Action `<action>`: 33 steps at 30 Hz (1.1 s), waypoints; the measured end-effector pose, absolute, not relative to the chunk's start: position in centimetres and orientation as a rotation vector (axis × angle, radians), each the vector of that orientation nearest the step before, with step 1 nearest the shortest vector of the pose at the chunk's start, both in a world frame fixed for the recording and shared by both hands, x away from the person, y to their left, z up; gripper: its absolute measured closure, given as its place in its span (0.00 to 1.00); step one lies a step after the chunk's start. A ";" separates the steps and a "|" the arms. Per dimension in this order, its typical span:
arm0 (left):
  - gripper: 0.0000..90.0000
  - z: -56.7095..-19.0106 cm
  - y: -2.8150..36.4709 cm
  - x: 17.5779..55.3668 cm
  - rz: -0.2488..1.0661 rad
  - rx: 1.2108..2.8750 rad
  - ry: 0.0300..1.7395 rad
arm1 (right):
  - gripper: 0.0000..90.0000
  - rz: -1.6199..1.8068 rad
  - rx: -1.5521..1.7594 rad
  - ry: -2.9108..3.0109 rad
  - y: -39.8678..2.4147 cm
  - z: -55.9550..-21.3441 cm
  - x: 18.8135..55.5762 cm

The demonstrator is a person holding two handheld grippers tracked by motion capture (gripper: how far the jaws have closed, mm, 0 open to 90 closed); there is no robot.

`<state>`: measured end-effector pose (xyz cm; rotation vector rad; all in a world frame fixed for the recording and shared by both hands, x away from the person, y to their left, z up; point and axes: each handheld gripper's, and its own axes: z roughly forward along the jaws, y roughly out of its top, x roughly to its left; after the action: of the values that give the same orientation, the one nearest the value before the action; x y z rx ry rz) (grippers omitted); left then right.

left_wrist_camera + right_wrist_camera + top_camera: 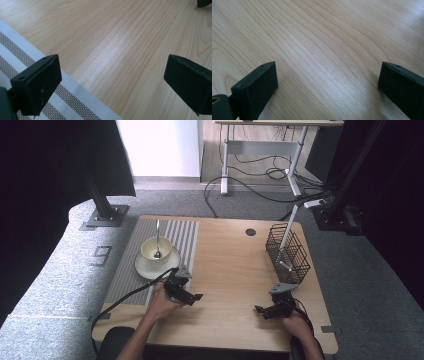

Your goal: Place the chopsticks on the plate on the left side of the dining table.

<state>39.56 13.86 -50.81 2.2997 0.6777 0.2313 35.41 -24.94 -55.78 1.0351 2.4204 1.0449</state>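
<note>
Two tongs sit low over the wooden worktop (230, 270), one in each of the person's hands: the left tongs (196, 297) beside the striped placemat (131, 275), the right tongs (261, 310) near the front right corner, both with jaws spread wide and gripping nothing. In the left gripper view, the left tongs (110, 82) straddle bare wood at the edge of the placemat (72, 100); in the right gripper view, the right tongs (327, 85) frame plain wood grain. On the single placemat rests one saucer (150, 268) carrying one cream cup (156, 250) with one spoon (157, 240) standing in it. One black wire basket (287, 252) stands at the right edge, well apart from the cup.
</note>
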 end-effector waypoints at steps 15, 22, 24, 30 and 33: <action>0.05 -47.4 11.3 39.9 0.242 2.278 0.600 | 0.02 1.045 1.034 2.420 -24.9 -55.8 35.4; 0.07 -46.4 10.3 40.1 0.233 2.278 0.570 | 0.02 1.045 1.035 2.422 -24.9 -55.8 35.4; 0.07 -46.1 10.0 40.1 0.224 2.269 0.564 | 0.02 1.046 1.036 2.420 -24.9 -55.8 35.4; 0.08 -44.9 8.7 40.4 0.234 2.273 0.535 | 0.02 1.045 1.034 2.421 -24.9 -55.8 35.4; 0.10 -44.2 7.8 40.6 0.234 2.270 0.519 | 0.02 1.046 1.034 2.420 -24.9 -55.8 35.4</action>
<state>40.64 7.84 -44.16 2.2700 0.5190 0.2344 35.41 -24.94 -55.78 1.0337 2.4201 1.0458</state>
